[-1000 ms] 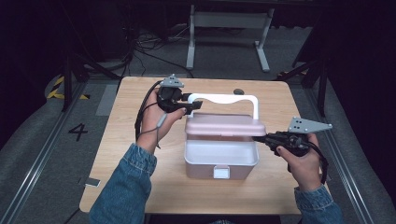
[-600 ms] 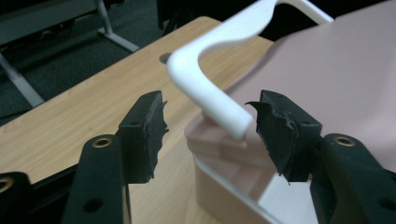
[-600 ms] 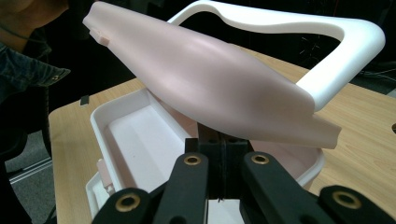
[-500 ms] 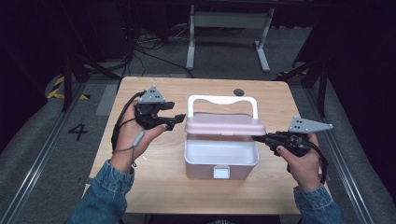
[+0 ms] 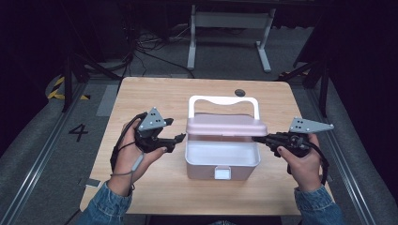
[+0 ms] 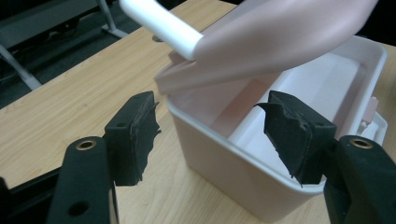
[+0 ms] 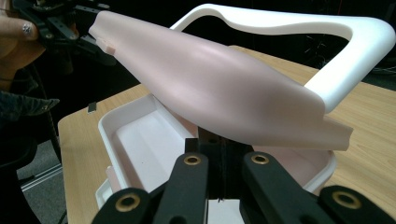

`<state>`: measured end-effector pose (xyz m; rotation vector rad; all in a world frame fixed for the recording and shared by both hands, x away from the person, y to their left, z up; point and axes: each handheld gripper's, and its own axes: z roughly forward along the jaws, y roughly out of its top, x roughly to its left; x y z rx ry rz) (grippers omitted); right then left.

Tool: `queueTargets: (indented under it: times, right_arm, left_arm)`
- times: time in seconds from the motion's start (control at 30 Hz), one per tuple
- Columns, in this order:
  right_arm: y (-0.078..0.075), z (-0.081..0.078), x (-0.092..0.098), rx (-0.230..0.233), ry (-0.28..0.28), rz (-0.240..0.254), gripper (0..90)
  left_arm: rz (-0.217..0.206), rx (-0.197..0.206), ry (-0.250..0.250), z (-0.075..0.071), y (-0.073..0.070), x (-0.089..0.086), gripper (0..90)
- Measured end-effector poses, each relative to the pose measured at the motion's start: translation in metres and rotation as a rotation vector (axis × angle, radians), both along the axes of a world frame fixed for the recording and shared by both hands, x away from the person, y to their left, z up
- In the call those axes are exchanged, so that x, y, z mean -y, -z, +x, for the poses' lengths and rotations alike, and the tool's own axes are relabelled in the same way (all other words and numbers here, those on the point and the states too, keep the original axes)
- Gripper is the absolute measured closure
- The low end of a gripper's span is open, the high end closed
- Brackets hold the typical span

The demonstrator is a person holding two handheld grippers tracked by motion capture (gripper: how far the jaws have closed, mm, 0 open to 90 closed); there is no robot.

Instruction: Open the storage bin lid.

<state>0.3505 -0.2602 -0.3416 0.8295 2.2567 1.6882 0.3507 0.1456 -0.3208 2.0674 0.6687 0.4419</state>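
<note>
The right hand-held gripper (image 5: 257, 139) is fully closed at the right end of the storage box (image 5: 222, 159); in the right gripper view its jaws meet flat just under the raised pink lid (image 7: 219, 88), and whether they pinch the box rim or only touch it cannot be told. The left hand-held gripper (image 5: 180, 137) stands just off the box's left end — its jaws have just been opening and now stand wide, with nothing pressed between them. In the left gripper view the near corner of the box lies in the gap, untouched by either pad.

Container: the box is open, its lid tilted up on the far side. The interior visible below the lid is plain white, and no contents can be seen in it. A white carry handle (image 5: 223, 101) stands beyond the lid, and a small white latch (image 5: 222, 173) sits on the near wall.

Surface and room: the box rests mid-table on a light wooden table (image 5: 155, 93), between the two grippers. Beyond the table lie grey floor, loose cables and a white metal frame (image 5: 228, 21).

Appearance: pale pink body and lid, rounded corners, smooth matte plastic.
</note>
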Motion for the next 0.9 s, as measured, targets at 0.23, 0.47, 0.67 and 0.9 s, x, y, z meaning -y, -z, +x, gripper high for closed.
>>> queueTargets:
  times: [0.23, 0.47, 0.67, 0.9]
  right_arm:
    - [0.000, 0.001, 0.001, -0.004, 0.002, 0.007, 90.0]
    - [0.000, 0.001, 0.003, -0.006, 0.002, 0.010, 90.0]
    - [0.000, 0.001, 0.002, -0.005, 0.003, 0.010, 90.0]
    - [0.000, 0.001, 0.002, -0.004, 0.002, 0.012, 90.0]
  left_arm:
    - [0.017, 0.021, 0.027, 0.001, 0.002, 0.023, 33.6]
    - [0.019, 0.063, 0.015, 0.008, 0.002, 0.037, 33.6]
    - [-0.013, 0.087, 0.020, 0.008, -0.002, 0.041, 34.4]
    - [-0.016, 0.123, 0.027, 0.010, -0.006, 0.042, 38.2]
